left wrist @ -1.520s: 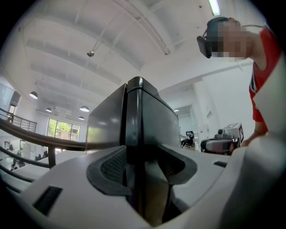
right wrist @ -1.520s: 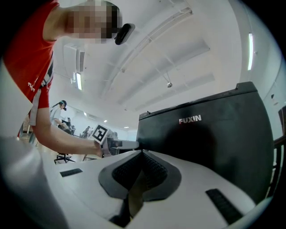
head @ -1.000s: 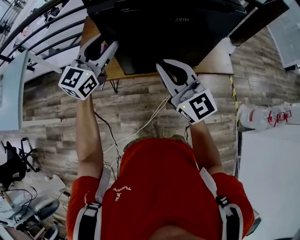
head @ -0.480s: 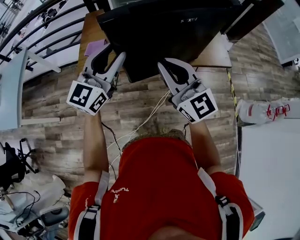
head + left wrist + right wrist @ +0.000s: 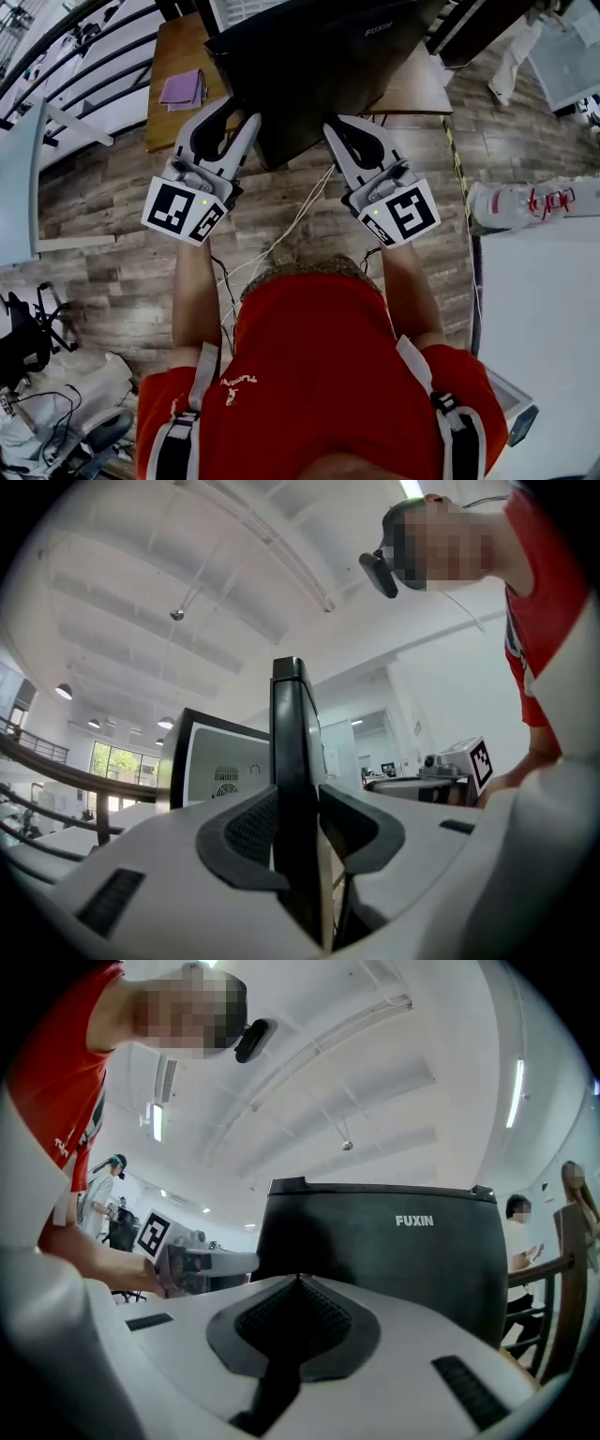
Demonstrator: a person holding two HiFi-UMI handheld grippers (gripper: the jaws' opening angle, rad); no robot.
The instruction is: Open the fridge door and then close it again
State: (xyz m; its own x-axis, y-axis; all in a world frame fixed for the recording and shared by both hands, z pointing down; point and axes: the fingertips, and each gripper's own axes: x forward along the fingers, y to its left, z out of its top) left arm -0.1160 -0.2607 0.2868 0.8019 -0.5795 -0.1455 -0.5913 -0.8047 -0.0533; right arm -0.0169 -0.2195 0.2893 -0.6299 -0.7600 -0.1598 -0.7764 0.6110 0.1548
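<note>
both of my forearms reach straight forward, each hand-held gripper roughly level with its marker cube toward me. the left hand-held gripper [image 5: 242, 111] [image 5: 298, 794] sits on the free edge of the fridge door [image 5: 292, 724], which stands edge-on between its jaws. those jaws have just been closing, and the pads look to touch the door on both faces. the right hand-held gripper [image 5: 339, 124] [image 5: 298, 1281] is pressed together with nothing in it, pointing at the door's dark front [image 5: 375, 1241] close by.

the black fridge [image 5: 319, 56] stands on a wooden bench [image 5: 178, 56], right in front of both tips. a purple cloth [image 5: 181, 87] lies on the bench to the left, apart from the fridge. a white cable [image 5: 291, 230] trails across the plank floor [image 5: 112, 187] beneath my arms. a plastic bottle [image 5: 511, 202] lies far right, well clear.
</note>
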